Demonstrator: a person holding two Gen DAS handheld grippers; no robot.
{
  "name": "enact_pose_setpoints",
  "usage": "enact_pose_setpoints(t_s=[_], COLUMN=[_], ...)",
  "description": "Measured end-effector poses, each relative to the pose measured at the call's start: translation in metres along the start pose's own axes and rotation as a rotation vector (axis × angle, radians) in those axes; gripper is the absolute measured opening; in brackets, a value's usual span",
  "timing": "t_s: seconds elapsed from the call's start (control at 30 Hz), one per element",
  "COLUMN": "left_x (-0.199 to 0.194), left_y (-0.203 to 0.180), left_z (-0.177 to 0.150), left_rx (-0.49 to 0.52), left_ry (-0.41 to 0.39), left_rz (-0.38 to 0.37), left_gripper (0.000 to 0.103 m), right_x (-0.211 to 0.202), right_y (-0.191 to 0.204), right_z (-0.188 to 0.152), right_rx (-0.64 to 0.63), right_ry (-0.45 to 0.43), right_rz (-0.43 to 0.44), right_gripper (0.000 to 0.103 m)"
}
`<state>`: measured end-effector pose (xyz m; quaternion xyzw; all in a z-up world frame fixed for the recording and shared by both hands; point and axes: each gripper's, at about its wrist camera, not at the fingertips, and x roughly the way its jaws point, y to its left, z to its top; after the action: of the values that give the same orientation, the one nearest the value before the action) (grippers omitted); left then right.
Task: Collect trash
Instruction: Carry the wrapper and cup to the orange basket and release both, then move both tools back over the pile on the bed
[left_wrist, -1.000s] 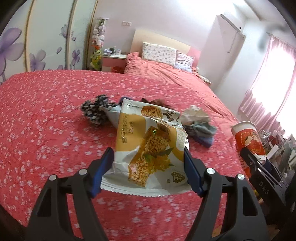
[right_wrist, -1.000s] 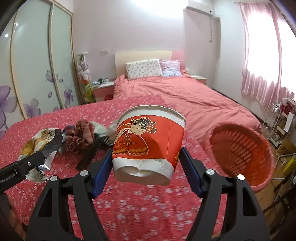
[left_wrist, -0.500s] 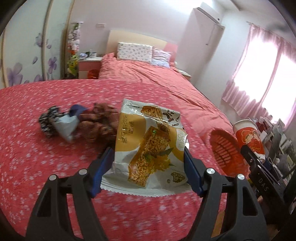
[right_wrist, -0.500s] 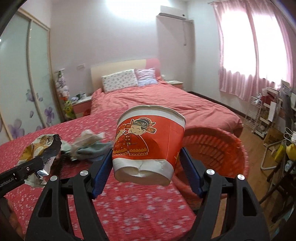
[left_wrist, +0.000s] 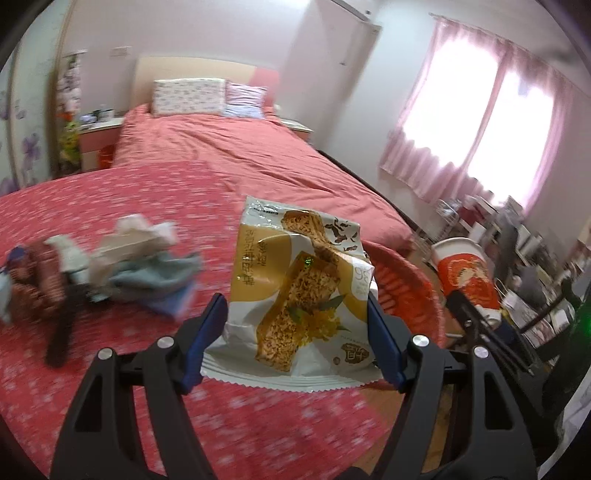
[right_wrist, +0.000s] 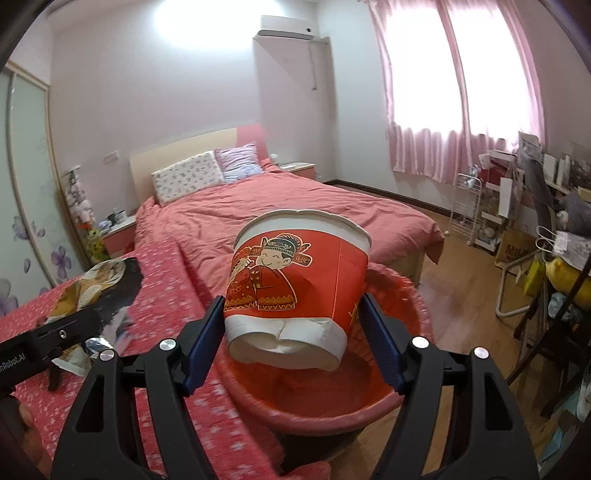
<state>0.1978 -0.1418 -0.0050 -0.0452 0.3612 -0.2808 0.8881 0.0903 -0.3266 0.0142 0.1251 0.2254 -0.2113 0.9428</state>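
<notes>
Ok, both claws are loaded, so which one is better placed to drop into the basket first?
Right. The right claw holds the red noodle cup directly over the red basket. The left claw's snack wrapper hangs over the bed edge, beside the basket.

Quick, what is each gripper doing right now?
Left gripper: closed on a white and yellow snack packet.
Right gripper: closed on a red paper noodle cup.

left wrist view rides low behind its jaws, tilted down across the bed (left_wrist: 110, 229) toward the far headboard (left_wrist: 195, 70), window off right. right wrist view sits just as close behind its own jaws, facing the same headboard, more floor showing. both catch the red basket (right_wrist: 399, 398) and each other's gripper at the frame edge.
</notes>
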Motion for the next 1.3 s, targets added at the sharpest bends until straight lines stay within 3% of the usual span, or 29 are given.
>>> enact_pose_setpoints(t_s=[0.37, 0.67, 0.77, 0.83, 0.93, 1.3], left_x=[0.073, 0.121, 0.132, 0.136, 0.139, 0.120], left_y=[-0.061, -0.076, -0.073, -0.072, -0.066, -0.038], left_z=[0.011, 0.008, 0.008, 0.006, 0.004, 0.005], left_rx=[0.085, 0.098, 0.097, 0.095, 0.092, 0.074], left_ry=[0.059, 0.118, 0.136, 0.148, 0.158, 0.141], left_rz=[-0.087, -0.109, -0.101, -0.092, -0.084, -0.029], left_gripper=[0.071, 0.072, 0.080, 0.084, 0.086, 0.090], right_x=[0.023, 0.036, 0.041, 0.044, 0.047, 0.037], right_y=[-0.040, -0.050, -0.056, -0.057, -0.057, -0.049], right_z=[0.004, 0.009, 0.011, 0.011, 0.012, 0.016], right_rx=[0.101, 0.138, 0.152, 0.157, 0.154, 0.113], right_ry=[0.010, 0.014, 0.021, 0.029, 0.032, 0.027], right_rz=[-0.011, 0.001, 0.009, 0.017, 0.020, -0.008], right_gripper=[0.072, 0.072, 0.073, 0.074, 0.083, 0.085])
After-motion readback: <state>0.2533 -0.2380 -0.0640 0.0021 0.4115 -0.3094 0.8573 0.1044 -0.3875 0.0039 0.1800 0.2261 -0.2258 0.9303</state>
